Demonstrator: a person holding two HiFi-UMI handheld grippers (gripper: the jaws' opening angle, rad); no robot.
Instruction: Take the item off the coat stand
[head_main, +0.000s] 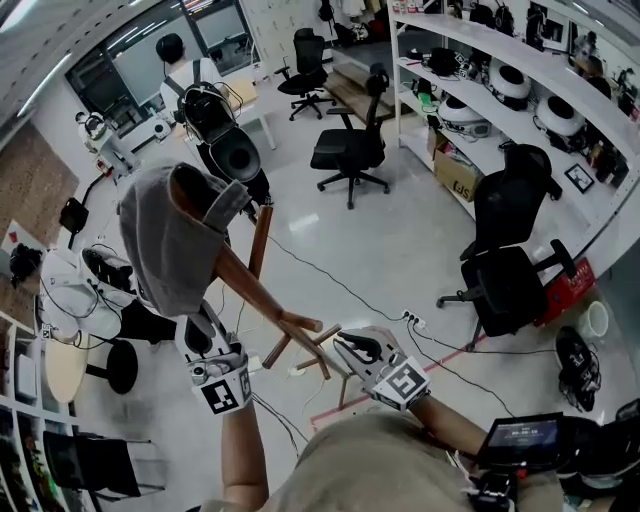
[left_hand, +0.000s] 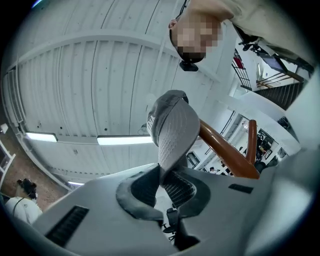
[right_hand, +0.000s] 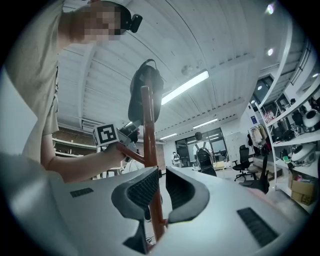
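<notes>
Gripping a grey cap (head_main: 170, 235) that hangs over the top of a wooden stand (head_main: 265, 300).
The left gripper (head_main: 200, 335) is clamped tight on the cap's edge; the right gripper (head_main: 355, 348) has its jaws apart around the stand.

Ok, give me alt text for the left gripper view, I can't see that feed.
The left hand-held gripper is closed on the lower edge of a grey cap draped over the end of the coat stand's brown wooden arm. The view looks upward at a white panelled ceiling with strip lights.
</notes>
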